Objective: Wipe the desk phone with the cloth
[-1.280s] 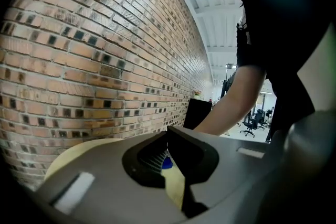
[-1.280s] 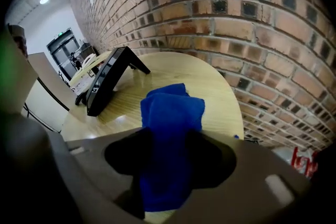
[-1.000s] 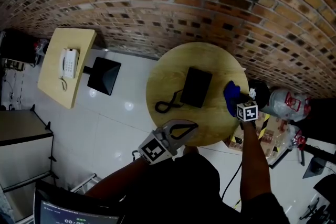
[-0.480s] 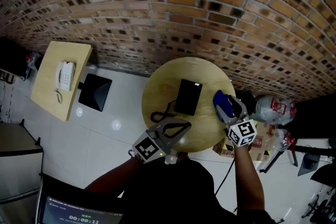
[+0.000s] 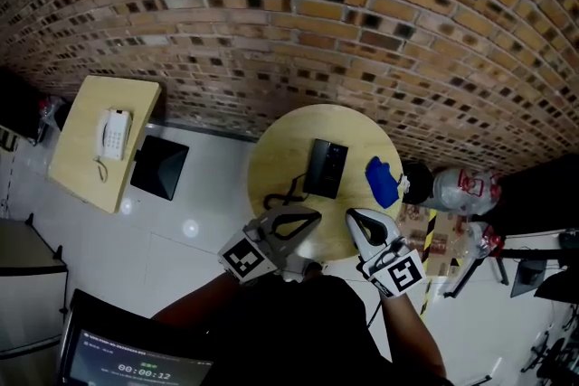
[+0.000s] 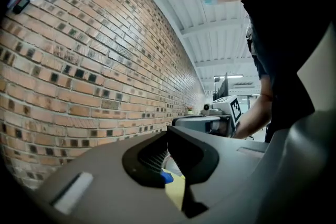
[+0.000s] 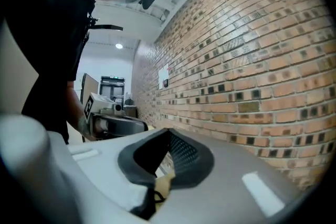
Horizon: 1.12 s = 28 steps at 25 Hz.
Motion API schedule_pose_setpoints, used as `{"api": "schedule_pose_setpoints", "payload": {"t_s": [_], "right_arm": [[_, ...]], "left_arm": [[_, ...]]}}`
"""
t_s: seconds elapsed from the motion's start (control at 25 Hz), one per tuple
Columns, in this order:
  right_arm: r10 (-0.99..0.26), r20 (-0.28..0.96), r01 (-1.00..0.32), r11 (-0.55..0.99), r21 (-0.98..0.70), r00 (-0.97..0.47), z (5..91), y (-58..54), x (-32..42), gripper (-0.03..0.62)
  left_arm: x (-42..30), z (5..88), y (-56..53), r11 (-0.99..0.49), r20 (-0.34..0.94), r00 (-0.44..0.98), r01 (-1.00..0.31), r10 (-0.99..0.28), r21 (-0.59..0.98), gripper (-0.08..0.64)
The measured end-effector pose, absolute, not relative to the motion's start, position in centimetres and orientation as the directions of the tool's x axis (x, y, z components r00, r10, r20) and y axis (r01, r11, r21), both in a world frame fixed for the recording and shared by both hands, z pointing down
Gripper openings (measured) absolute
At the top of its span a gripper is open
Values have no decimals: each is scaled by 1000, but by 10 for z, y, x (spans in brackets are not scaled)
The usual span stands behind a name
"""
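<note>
A black desk phone (image 5: 326, 167) lies in the middle of a round wooden table (image 5: 280, 149), its cord (image 5: 281, 192) looped to the left. A blue cloth (image 5: 382, 181) lies crumpled on the table to the phone's right, and nothing touches it. My right gripper (image 5: 353, 217) hovers at the near table edge, short of the cloth. Its jaws are closing and meet at the tips with nothing between them (image 7: 168, 131). My left gripper (image 5: 317, 214) hangs beside it over the near edge, shut and empty (image 6: 169, 131). Through its jaws a bit of the blue cloth (image 6: 166, 178) shows.
A brick wall (image 5: 362, 32) runs behind the table. To the left stands a second, rectangular table (image 5: 81, 167) with a white phone (image 5: 115, 133), and a black square object (image 5: 159, 167) beside it. A clear plastic bag (image 5: 460, 188) and boxes sit right of the round table.
My right gripper has drawn back from the blue cloth toward the near table edge and has shut. The cloth stays on the table. The left gripper has barely moved.
</note>
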State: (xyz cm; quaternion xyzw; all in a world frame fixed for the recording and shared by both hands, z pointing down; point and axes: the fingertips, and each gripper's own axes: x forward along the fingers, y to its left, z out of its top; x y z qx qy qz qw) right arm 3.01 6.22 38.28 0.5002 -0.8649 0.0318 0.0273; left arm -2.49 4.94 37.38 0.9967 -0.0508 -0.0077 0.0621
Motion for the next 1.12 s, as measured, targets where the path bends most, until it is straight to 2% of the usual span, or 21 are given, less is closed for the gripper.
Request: {"api": "schedule_pose_setpoints", "payload": {"t_s": [0.2,0.56,1.12], "right_arm": [[-857,74,-860,508,-60,-511,382,78,2,0],[-902,75,-902,414,-124,-425,389,86,3,0],[-890,93,-892,433,-131,-446,395,91,-6,0]], "left_arm": [[-36,371,58,-988,-8,997,-74,-76,138,-12],[-42,370,67,-994,-22,999,-27,-29,102,-12],[-46,372,77,-996,-9,1000,-17,-18,92,-12]]}}
